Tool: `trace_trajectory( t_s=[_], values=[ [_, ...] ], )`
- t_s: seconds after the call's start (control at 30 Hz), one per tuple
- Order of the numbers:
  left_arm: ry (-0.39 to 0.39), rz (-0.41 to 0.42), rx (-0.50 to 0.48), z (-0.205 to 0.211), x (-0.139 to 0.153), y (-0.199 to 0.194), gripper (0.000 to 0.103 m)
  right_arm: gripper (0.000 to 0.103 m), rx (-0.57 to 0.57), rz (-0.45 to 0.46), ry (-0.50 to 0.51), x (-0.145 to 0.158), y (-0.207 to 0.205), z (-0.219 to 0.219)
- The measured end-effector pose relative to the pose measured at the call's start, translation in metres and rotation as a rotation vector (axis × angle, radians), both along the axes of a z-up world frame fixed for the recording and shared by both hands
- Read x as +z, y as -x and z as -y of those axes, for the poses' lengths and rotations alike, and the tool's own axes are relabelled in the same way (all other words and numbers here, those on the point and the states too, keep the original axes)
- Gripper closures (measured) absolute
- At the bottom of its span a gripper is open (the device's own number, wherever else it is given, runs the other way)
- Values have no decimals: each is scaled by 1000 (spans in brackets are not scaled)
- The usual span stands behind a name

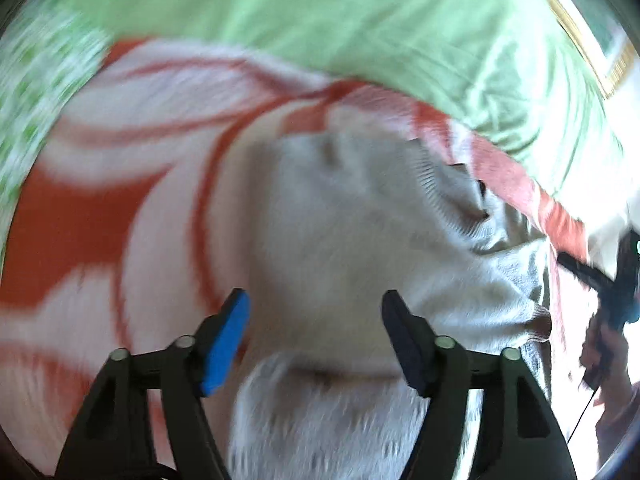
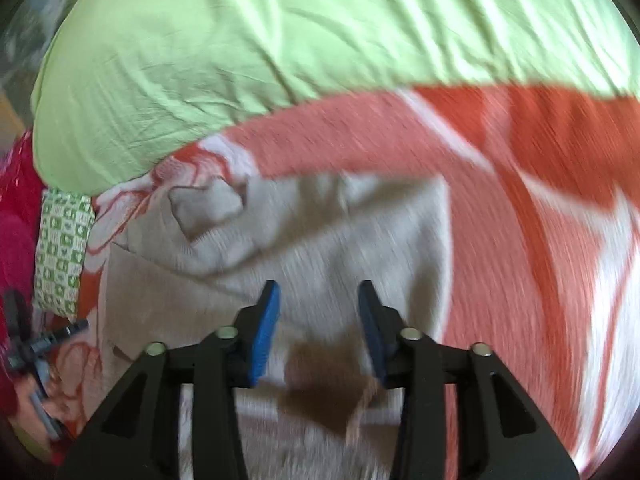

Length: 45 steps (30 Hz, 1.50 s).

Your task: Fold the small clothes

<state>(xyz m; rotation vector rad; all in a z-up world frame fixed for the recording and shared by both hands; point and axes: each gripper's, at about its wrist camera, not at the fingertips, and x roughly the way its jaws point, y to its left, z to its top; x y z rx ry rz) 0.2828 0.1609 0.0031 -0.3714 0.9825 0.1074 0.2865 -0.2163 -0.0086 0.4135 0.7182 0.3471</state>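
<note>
Two grippers are in view, each held over a bed, and we find nothing clamped in either. In the left wrist view the left gripper [image 1: 316, 334] stands with its jaws spread wide and empty; the pale knitted garment [image 1: 352, 240] lies directly beneath and beyond the gap, its cloth free of the blue pad [image 1: 224, 344] and the dark finger opposite. In the right wrist view the right gripper [image 2: 319, 330] is likewise released, jaws parted with only cloth below them, no fold pinched between the pads.

We locate the garment on the orange-and-white blanket [image 2: 540, 208], just short of the green pillow [image 2: 280, 60] that lies along the blanket's far edge. A ribbed neckline [image 1: 456, 204] shows on the garment toward the pillow and to the right in the left view, so we read the collar end as pointing toward the pillow edge and the body as running back toward the grippers. The long axis thus appears to lie roughly from pillow edge to near edge, somewhat slanted. In the right view a folded-over flap [image 2: 208, 208] sits at the far left of the garment, and a brownish patch [image 2: 320, 392] shows near the gripper. Motion blur prevents us from confirming finer detail. A green-patterned cloth [image 2: 64, 248] lies at the blanket's left edge.
</note>
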Motion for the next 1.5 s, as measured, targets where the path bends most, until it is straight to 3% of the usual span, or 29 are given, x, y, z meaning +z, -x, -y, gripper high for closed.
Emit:
trace_trajectory(
  t_s=[0.13,0.27,0.43,0.53,0.67,0.73,0.83,0.93,1.07,1.2,1.33,1.5],
  values=[
    [-72,-23,-101,14,2,-70,32,40,81,33,76,14,-41,-11],
    [-180,-62,-110,24,-7,-125,32,34,141,43,192,16,-80,-25],
    [-180,-117,-89,23,-28,-158,32,31,255,31,363,-4,-119,-49],
    [-253,-133,-83,32,-38,-161,31,97,314,-8,407,-17,-128,-55],
    [-252,-137,-18,27,-40,-165,30,99,164,56,333,6,-129,-27],
    [-256,-143,18,26,-43,-167,29,99,119,-15,262,-8,-140,-18],
    [-271,-142,34,31,-39,-169,29,98,99,-38,296,-23,-141,-27],
    [-253,-101,35,35,-21,-154,32,88,57,-30,177,-8,-120,-12],
    [-155,-40,54,29,-3,-93,32,48,10,40,50,5,-51,14],
    [-57,-43,68,35,-8,-16,32,45,19,9,-28,-12,23,25],
    [-27,-93,40,55,-22,60,31,45,13,-69,-62,-36,92,19],
    [13,-173,40,66,-42,149,31,44,-6,-125,-115,-51,143,9]
  ],
)
